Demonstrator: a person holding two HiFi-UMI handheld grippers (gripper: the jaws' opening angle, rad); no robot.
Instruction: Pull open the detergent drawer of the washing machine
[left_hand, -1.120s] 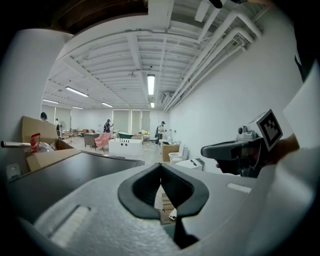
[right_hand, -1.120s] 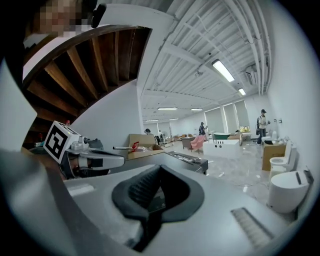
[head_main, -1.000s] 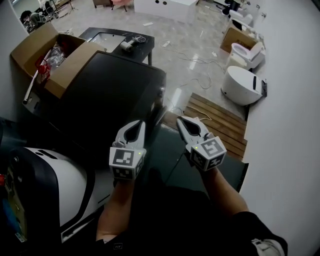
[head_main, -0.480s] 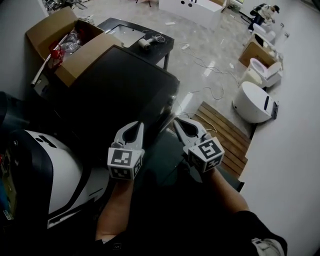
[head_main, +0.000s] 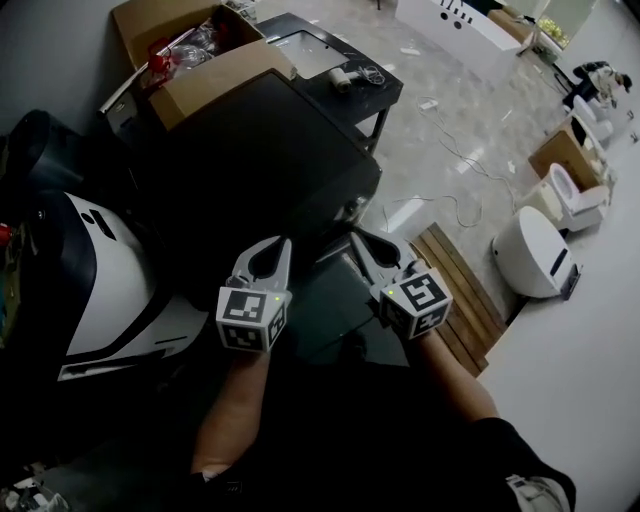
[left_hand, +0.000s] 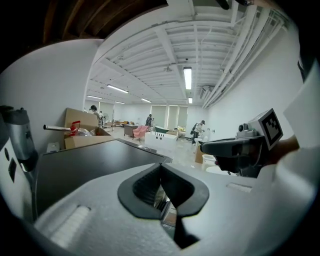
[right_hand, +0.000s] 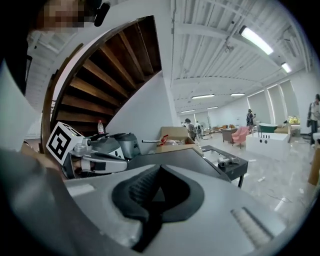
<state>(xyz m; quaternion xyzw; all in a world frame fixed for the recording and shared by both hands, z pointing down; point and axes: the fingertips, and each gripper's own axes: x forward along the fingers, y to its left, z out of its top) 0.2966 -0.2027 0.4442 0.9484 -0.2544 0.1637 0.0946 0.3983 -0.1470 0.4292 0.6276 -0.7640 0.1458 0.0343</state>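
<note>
Head view: grey left gripper (head_main: 283, 243) and right gripper (head_main: 357, 238) hover side by side before the black boxy washing machine (head_main: 260, 160); I cannot make out its drawer. Left gripper view: jaws together, empty. Right gripper view: likewise.

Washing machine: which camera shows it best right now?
Head view: the washing machine shows from above, its dark top plus part of its front. The left gripper view and right gripper view catch only that top, nearly edge-on. I can't make out the detergent drawer in any.
</note>
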